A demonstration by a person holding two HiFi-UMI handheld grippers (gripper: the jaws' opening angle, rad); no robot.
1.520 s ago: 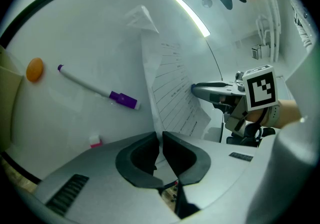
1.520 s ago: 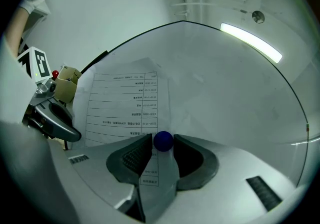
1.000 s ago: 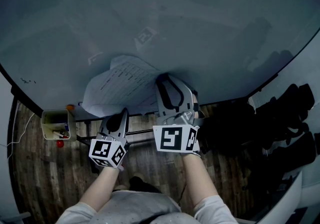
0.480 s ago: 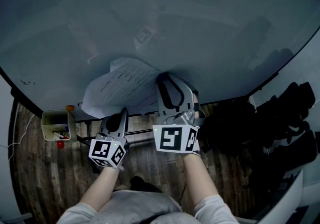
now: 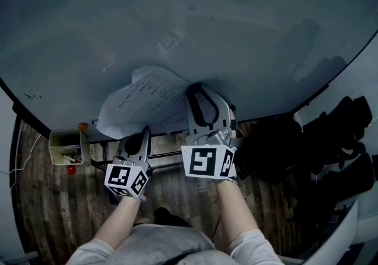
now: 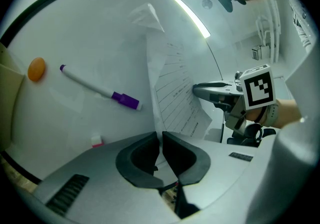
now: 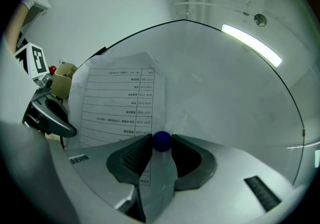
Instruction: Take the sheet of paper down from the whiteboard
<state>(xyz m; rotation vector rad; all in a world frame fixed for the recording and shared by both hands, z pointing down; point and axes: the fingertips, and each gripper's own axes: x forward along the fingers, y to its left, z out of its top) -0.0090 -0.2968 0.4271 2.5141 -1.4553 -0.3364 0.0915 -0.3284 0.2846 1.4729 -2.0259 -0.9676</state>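
- Right gripper (image 7: 161, 137): the jaws stand wide, closed on either side of a blue magnet (image 7: 161, 141). The magnet sits on the sheet (image 7: 117, 103), at the corner nearest this gripper.
- This magnet is probably what pins the sheet, so the grip looks like the set-up for pulling it off the board.
- Left gripper (image 6: 161, 135): the jaws are narrow, pinched on the sheet's near edge.
- That edge bows away from the board. The hold seems meant to keep the sheet from dropping once the magnet comes away.
- The sheet carries printed lines. It hangs low on the whiteboard (image 5: 248, 33), near its bottom edge and between the two grippers, partly lifted but not yet down.
- On the board, beyond the sheet's far side from the right gripper, a marker (image 6: 97, 88) with a purple cap lies stuck at a slant.
- An orange magnet (image 6: 36, 69) sits further toward that edge of the board. A small pink-and-white piece (image 6: 97, 141) is lower down, and I cannot tell what it is.
- A box (image 5: 65, 132) holding pens hangs by the board's lower left corner.
- The room is dim, with a strip light glinting on the board. Below the board is a wood floor (image 5: 53, 210), with dark shapes (image 5: 336, 134), perhaps chairs, off to the right.
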